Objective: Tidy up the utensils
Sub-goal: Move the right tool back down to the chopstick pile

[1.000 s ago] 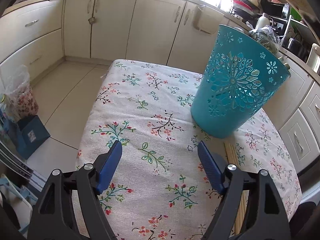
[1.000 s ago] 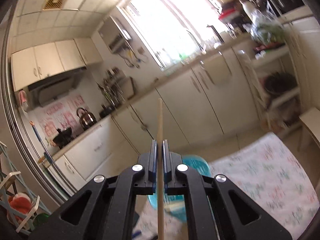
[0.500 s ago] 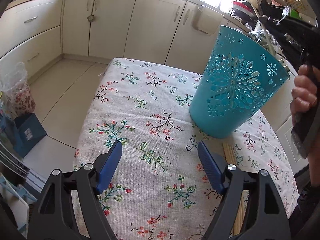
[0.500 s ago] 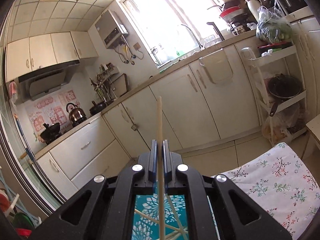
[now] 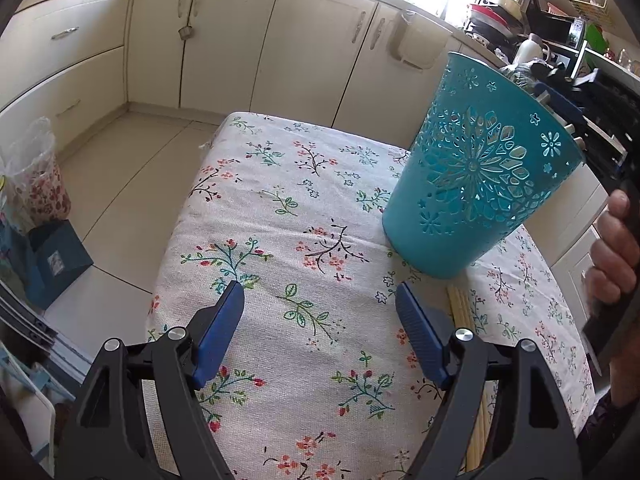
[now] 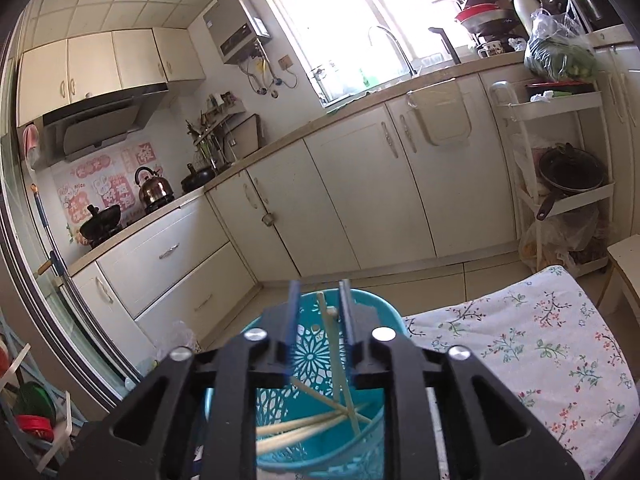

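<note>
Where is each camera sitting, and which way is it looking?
Left wrist: rides the left gripper, looking down across the flowered tablecloth at the teal basket; its own open blue pads show, plus the person's hand at the right.
Right wrist: rides the right gripper, looking over and into the basket toward the kitchen cabinets; its jaws are opening, chopsticks lying in the basket.
Shared: basket, tablecloth, cabinets.

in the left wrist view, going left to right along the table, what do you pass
left gripper → chopsticks on the cloth → teal cup → hand
</note>
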{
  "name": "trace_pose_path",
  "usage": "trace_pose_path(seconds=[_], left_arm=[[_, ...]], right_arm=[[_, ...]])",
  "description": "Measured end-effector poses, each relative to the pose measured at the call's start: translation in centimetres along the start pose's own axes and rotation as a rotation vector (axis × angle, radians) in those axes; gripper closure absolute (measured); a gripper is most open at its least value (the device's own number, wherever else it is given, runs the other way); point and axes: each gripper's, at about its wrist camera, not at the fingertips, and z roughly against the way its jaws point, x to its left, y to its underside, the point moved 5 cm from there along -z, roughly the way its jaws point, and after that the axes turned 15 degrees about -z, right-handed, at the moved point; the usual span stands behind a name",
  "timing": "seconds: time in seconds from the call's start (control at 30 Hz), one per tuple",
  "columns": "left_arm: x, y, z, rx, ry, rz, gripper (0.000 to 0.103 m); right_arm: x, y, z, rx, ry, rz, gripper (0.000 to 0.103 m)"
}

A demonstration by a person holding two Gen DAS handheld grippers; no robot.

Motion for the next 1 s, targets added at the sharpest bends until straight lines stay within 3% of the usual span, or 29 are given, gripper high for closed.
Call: trace_pose_path(seconds=[0.23,0.33,0.47,0.63,1.0], left_arm=[[0.2,-0.1,0.4,-0.014,-0.029,0.010,0.028],[0.1,-0.3,1.0,-0.030,-0.062,-0.006,0.027],[-0.4,-0.1,2.5,-0.047,-0.100,-0.041,0.023],[-1.5,0.3,4.6,-0.059,-0.131,-0.096,0.023],[-2.5,0.7,7.3,-0.084,-0.147,-0.134,0.019]], right_arm=[[-0.7,0.2,6.5,-0.070,0.030,-0.088,0.076],[-1.8,3.0,9.5,-0.058,0.088,-0.129,0.074],[-3.6,8.3,11.7,0.026,0.171,-0.156,0.074],[-4.5,11.6,11.1,0.125,0.248,-0.168,0.074],[-3.9,14.5,9.4,0.189,0.294,-0.039,0.073]])
